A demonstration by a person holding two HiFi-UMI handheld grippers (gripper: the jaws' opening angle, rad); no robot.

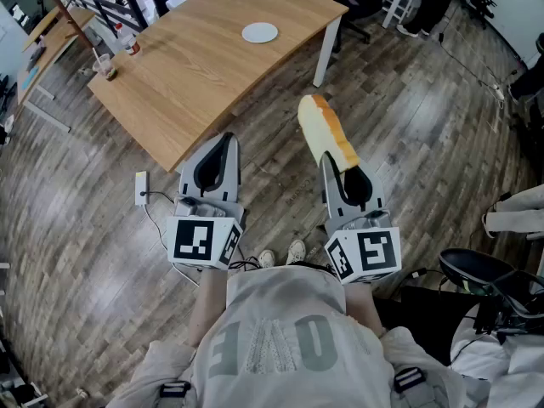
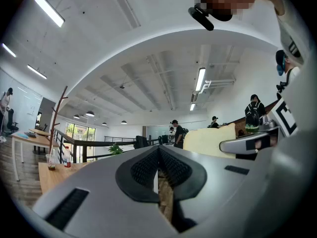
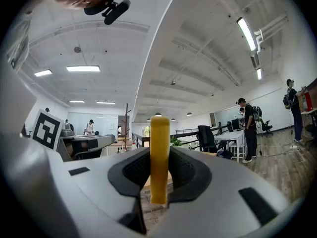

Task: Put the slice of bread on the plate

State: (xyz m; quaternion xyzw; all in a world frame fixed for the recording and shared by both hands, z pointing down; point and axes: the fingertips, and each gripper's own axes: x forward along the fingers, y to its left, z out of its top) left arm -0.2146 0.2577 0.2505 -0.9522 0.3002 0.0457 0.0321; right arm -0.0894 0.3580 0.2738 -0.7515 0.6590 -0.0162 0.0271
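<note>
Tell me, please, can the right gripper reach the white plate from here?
Probably not: the right gripper, holding the bread slice, is over the floor short of the table, and the plate lies far across it. Nothing blocks the way.

I see bare table (image 1: 195, 75) all round the plate (image 1: 259, 32). 1 cup (image 1: 104, 66) and 1 bottle (image 1: 129, 42) stand well apart, at the left edge.

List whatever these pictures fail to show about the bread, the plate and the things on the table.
- slice of bread: in the head view its lower end is hidden inside the right tongs. The right gripper view shows it edge-on only.
- plate: small and far off in the head view, and not seen in either gripper view.
- cup: too small in the head view to tell its contents.
</note>
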